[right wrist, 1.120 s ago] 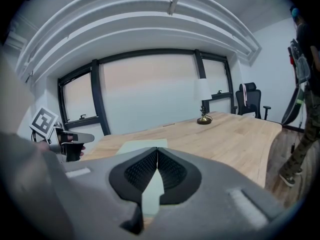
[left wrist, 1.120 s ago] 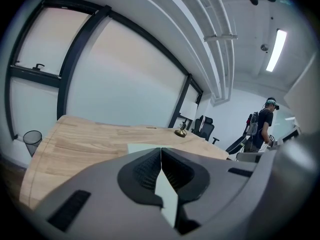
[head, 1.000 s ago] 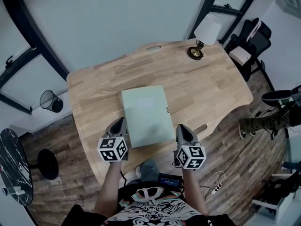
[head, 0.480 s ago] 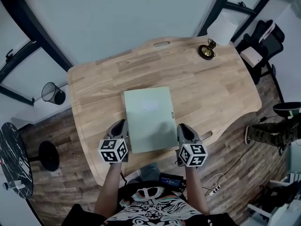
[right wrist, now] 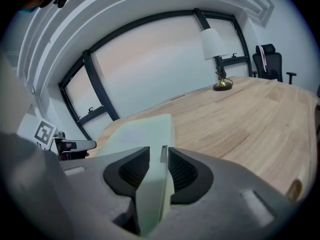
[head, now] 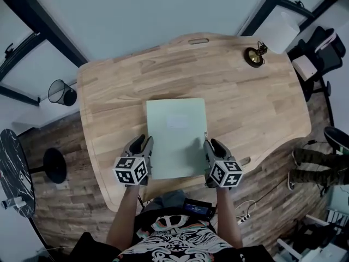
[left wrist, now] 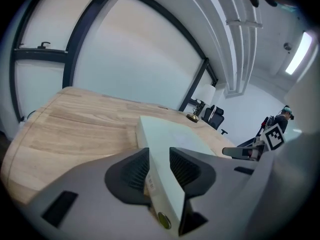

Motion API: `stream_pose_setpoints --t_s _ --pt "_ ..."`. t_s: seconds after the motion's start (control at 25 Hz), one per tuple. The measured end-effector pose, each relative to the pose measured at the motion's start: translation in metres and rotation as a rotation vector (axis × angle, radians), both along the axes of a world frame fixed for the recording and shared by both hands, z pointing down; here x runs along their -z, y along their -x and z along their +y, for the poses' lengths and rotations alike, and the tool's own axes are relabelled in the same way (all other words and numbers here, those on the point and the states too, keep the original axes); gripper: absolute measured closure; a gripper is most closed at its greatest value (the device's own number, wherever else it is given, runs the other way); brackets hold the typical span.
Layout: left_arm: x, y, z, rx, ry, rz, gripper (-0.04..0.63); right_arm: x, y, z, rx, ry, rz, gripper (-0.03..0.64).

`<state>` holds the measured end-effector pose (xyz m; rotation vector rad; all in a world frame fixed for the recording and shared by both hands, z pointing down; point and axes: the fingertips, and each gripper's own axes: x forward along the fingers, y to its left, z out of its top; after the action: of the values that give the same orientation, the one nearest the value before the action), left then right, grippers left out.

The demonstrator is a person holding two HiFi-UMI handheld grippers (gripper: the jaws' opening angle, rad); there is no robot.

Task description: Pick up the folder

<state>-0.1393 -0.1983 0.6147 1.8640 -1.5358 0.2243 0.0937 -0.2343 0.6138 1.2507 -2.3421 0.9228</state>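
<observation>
A pale green folder [head: 177,135] lies flat on the wooden table [head: 120,91], near its front edge. My left gripper [head: 143,143] is at the folder's near left edge and my right gripper [head: 210,145] at its near right edge. In the left gripper view the folder's [left wrist: 175,139] edge runs between the two dark ribbed pads of the left gripper [left wrist: 159,166], whose jaws are opening. In the right gripper view the folder's [right wrist: 142,134] edge likewise stands between the pads of the right gripper [right wrist: 159,166], whose jaws are also opening. The folder rests on the table.
A brass-based lamp [head: 255,56] with a white shade stands at the table's far right corner. A cut-out slot [head: 198,41] sits at the far edge. On the floor are a wire bin [head: 61,93] to the left and an office chair [head: 313,53] to the right.
Both grippers have come down and forward from beside the folder's near corners onto its side edges. Their jaws, shut before, now stand parted around the folder.
</observation>
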Motion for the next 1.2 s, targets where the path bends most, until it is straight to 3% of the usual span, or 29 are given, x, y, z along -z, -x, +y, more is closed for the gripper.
stream_pose_setpoints --t_s 0.24,0.4,0.48,0.68,0.96,1.2 --pt "-0.017 -0.005 -0.005 -0.010 0.045 0.082 0.390 -0.016 0.006 -0.010 0.020 0.070 -0.054 0.384" --pt "-0.021 -0.010 -0.008 0.005 0.046 0.174 0.346 -0.023 0.014 -0.015 0.040 0.108 -0.107 0.329" --pt "-0.026 -0.014 -0.008 -0.005 0.057 0.185 0.324 -0.027 0.017 -0.016 0.048 0.133 -0.138 0.307" --pt "-0.033 -0.018 -0.012 0.004 0.075 0.233 0.304 -0.035 0.027 -0.018 0.087 0.190 -0.185 0.288" --pt "-0.035 -0.018 -0.012 -0.006 0.071 0.201 0.300 -0.042 0.034 -0.017 0.109 0.236 -0.218 0.288" --pt "-0.045 -0.020 -0.010 0.019 0.131 0.294 0.301 -0.046 0.035 -0.015 0.161 0.247 -0.181 0.288"
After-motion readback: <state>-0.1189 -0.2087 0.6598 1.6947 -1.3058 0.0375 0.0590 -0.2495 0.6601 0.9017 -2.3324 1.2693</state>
